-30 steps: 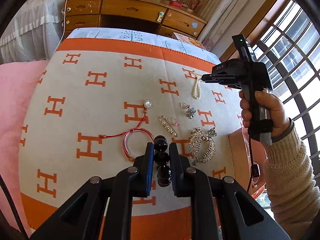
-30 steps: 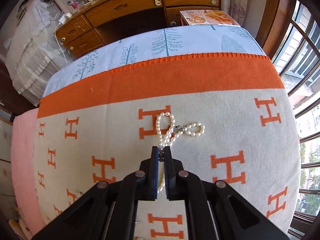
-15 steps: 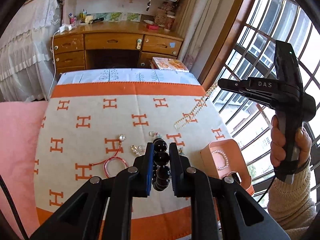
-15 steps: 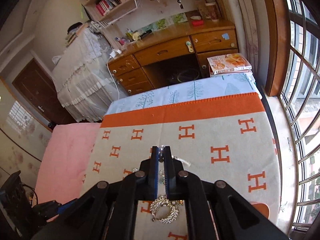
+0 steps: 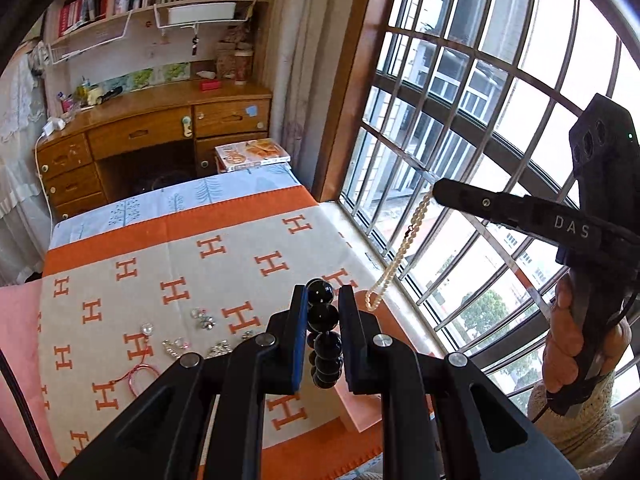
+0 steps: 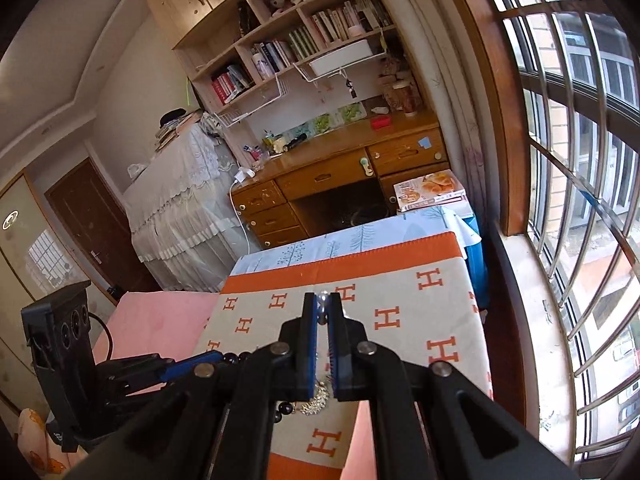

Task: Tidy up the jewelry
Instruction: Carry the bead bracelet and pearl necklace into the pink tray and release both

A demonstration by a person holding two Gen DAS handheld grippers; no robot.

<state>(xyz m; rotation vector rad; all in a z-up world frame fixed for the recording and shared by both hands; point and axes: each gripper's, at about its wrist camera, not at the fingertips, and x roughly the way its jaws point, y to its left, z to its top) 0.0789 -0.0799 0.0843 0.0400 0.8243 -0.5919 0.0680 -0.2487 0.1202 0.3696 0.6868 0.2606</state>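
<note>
My left gripper (image 5: 323, 295) is shut on a black bead bracelet (image 5: 325, 320), which dangles between its fingers high above the orange-and-cream blanket (image 5: 224, 264). In the same view my right gripper (image 5: 437, 194) is held by a hand at the right, in front of the window, shut on a pearl necklace (image 5: 400, 252) that hangs free. In the right wrist view the right gripper (image 6: 323, 305) pinches the pearl necklace's end (image 6: 322, 303); the left gripper (image 6: 218, 357) shows at lower left with the black beads (image 6: 236, 357).
A pink box (image 5: 360, 412) sits at the blanket's near right edge, mostly behind my left fingers. A red cord bracelet (image 5: 138, 372) and several small silver pieces (image 5: 200, 318) lie on the blanket. A silver brooch (image 6: 316, 400) lies below the right gripper. The barred window (image 5: 460, 120) stands close on the right.
Both grippers have risen and drawn back from the blanket. The pearl necklace has been lifted off the cloth and now hangs in the air. The black beads stay gripped.
</note>
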